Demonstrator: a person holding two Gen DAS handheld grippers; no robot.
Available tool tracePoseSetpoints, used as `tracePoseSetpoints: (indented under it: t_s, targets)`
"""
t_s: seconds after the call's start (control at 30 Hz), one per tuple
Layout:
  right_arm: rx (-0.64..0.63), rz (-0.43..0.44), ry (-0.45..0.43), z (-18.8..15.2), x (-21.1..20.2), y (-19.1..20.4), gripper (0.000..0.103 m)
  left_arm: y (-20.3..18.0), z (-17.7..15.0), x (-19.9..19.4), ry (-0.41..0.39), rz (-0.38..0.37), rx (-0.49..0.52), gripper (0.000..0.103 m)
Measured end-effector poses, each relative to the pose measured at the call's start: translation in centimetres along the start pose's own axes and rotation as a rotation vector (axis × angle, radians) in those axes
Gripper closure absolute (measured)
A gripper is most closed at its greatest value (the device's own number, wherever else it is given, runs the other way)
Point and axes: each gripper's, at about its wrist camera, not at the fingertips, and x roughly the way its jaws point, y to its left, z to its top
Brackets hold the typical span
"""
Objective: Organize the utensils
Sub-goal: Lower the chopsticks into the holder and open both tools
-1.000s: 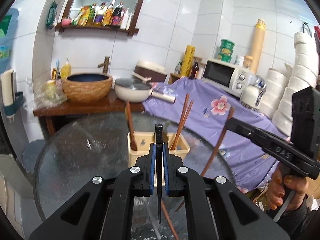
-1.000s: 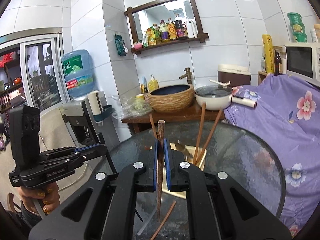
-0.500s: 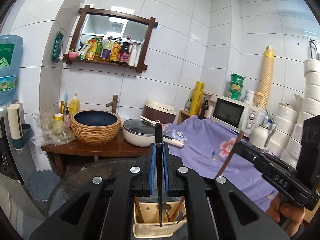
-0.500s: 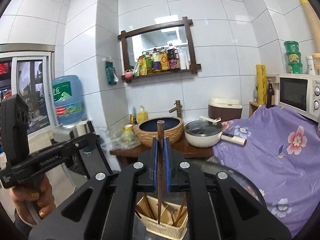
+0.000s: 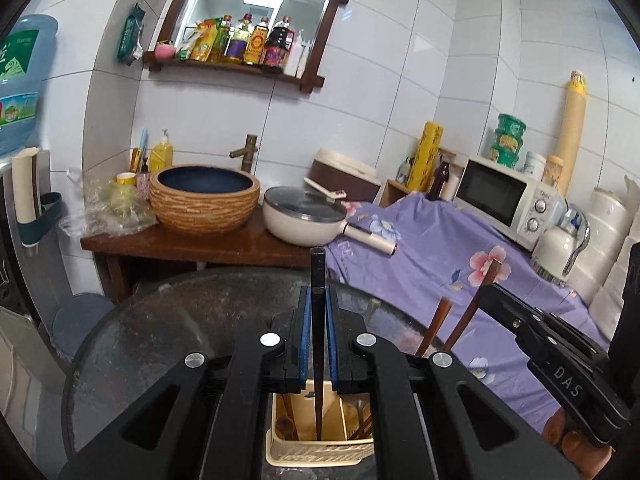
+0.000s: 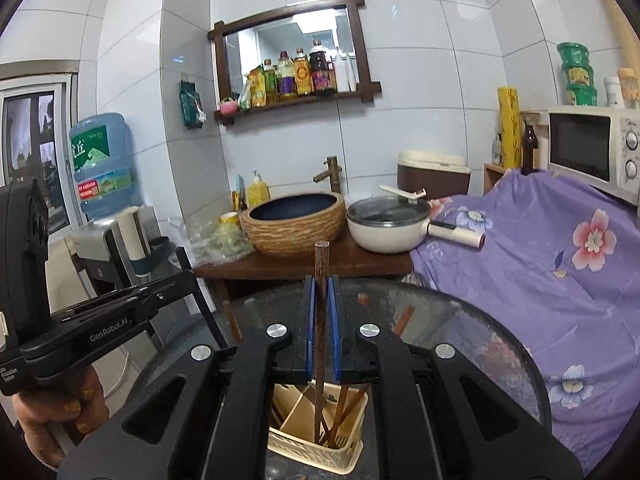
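My left gripper (image 5: pixel 318 336) is shut on a black chopstick (image 5: pixel 318 276) held upright; its lower end hangs inside the cream utensil basket (image 5: pixel 320 454) on the round glass table (image 5: pixel 168 332). My right gripper (image 6: pixel 321 332) is shut on a brown wooden chopstick (image 6: pixel 321 264), also upright, with its lower end down in the same utensil basket (image 6: pixel 320 454) among several wooden utensils. The right gripper's body (image 5: pixel 552 364) shows at the right of the left wrist view, the left gripper's body (image 6: pixel 92 332) at the left of the right wrist view, each with a hand under it.
Behind the table a wooden counter (image 5: pixel 192 246) carries a woven basin (image 5: pixel 204 196) and a lidded cream pot (image 5: pixel 304 216). A purple flowered cloth (image 5: pixel 432 248) covers the right side, with a microwave (image 5: pixel 504 200) on it. A water dispenser (image 6: pixel 104 216) stands at left.
Both grippers have moved forward over the basket with their chopsticks. The basket, earlier ahead of the fingers, now lies under them, and both chopstick tips have come down into it.
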Motion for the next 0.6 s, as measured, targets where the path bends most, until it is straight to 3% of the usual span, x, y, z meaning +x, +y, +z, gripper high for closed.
tracePoseSetpoints:
  t_s: [0.6]
  targets:
    - [0.0, -0.028, 0.055, -3.6, 2.0, -0.8, 0.096, 0.9, -4.5, 4.1, 0.133, 0.013, -0.008, 0.096]
